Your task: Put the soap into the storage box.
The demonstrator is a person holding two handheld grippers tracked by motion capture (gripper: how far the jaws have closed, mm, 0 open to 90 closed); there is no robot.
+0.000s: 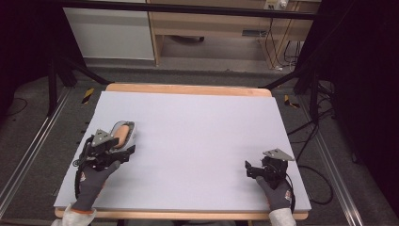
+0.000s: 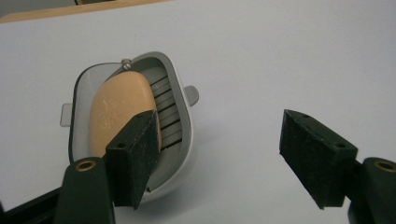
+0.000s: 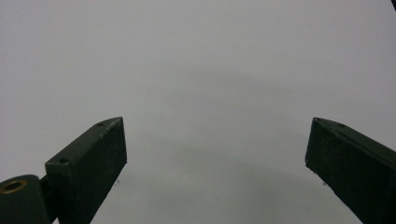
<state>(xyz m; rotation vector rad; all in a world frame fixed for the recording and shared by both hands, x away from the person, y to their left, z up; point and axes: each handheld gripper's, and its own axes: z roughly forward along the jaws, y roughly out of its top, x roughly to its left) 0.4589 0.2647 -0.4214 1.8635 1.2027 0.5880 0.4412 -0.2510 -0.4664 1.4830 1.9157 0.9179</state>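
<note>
A grey oval soap dish lies on the left of the white table top with an orange bar of soap in it. My left gripper stands open just on the near side of the dish. In the left gripper view the soap rests tilted on the slatted dish. One of that gripper's jaws overlaps the dish's near end and the other stands over bare table. My right gripper is open at the near right. Between its jaws is plain table.
The table's wooden edge runs along the far side. Past it are a floor with cables, dark stand legs and wooden furniture. The person's gloved hands come in from the near edge.
</note>
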